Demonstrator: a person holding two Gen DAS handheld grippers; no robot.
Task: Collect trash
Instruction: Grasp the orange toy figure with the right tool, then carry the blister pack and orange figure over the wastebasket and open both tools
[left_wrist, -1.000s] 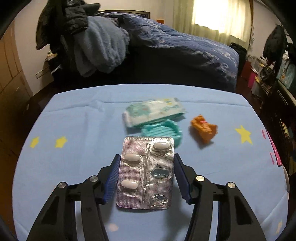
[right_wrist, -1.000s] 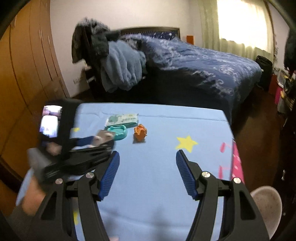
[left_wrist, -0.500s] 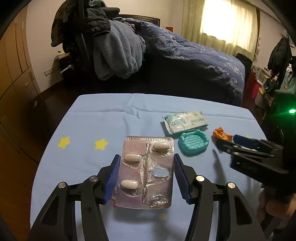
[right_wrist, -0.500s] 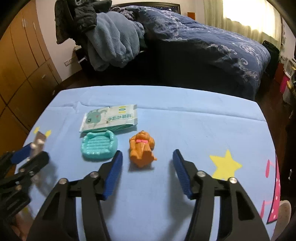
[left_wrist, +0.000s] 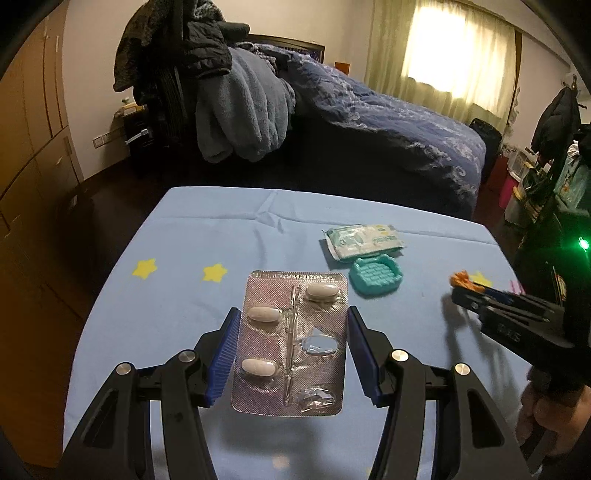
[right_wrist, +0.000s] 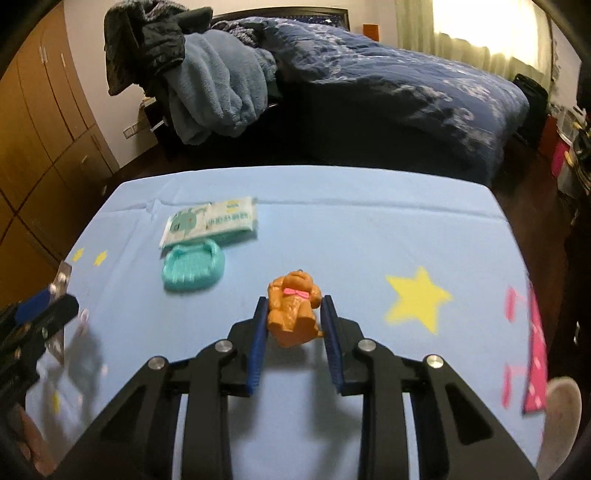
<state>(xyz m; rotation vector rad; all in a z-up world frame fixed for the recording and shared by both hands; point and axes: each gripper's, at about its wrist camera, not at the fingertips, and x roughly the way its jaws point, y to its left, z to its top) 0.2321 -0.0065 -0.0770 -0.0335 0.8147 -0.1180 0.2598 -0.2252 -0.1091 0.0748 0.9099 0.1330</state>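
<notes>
Blister pack (left_wrist: 290, 343) sits clamped in left hand-held gripper (left_wrist: 291, 354); right hand-held gripper (right_wrist: 293, 328) has just been closing around the orange toy bear (right_wrist: 293, 314) (pads apparently touching).

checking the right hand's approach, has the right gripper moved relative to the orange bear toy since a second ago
Yes. The right gripper came forward and down toward the orange bear toy lying on the blue tablecloth; its jaws have just been closing and now flank the toy.

I am holding my left gripper (left_wrist: 291, 350) clamped on the blister pack (left_wrist: 290, 343), while my right gripper's (right_wrist: 293, 332) jaws are just closing around the toy (right_wrist: 293, 314).
</notes>
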